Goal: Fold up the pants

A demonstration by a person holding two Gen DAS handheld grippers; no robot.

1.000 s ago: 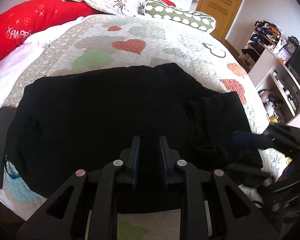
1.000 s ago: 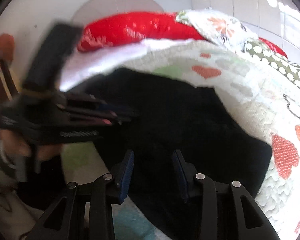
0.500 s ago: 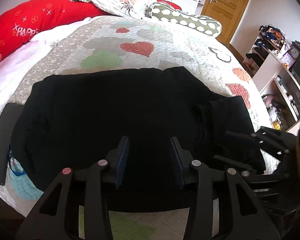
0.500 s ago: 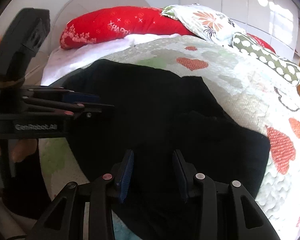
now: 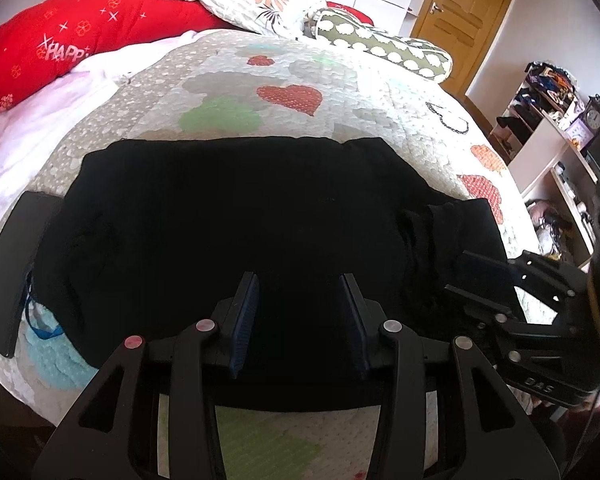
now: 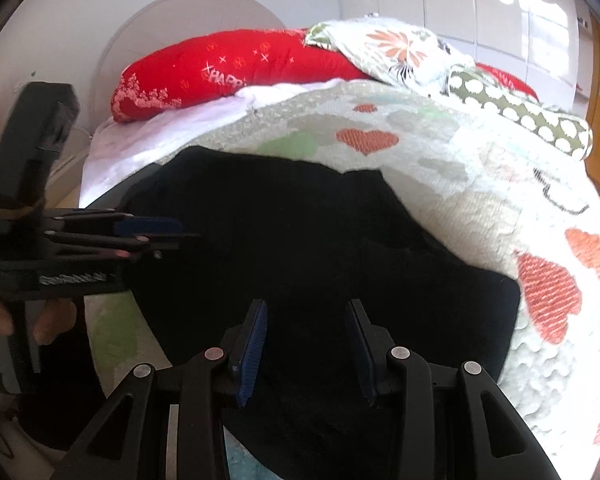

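I see the bed's heart-patterned quilt [image 5: 340,120] filling most of both views, and the black pants [image 5: 240,220] spread across the middle of each frame, already doubled into a broad dark slab. In the left wrist view a bunched, thicker end sits at the right of the slab, near the quilt's edge, and the near hem runs straight along the lower centre. My main worry is the next grab: the cloth is so dark that I cannot read layers or seams, so I could pinch only the top layer and drag the fold apart. The bunched end could also flop or skew the stack if I lift unevenly with the two tools. A flat dark object [image 5: 16,272] lies at the left edge of the left wrist view, partly under the cloth, and might catch when the fabric shifts. The red pillow [image 6: 236,68] and the floral pillow [image 6: 400,48] sit at the top of the frame, well apart from the work. The left gripper [image 5: 300,312] hovers over the near hem with its jaws parted and nothing between its pads. The right gripper [image 6: 308,344] stands likewise apart over the cloth at lower centre, empty, gripping nothing.
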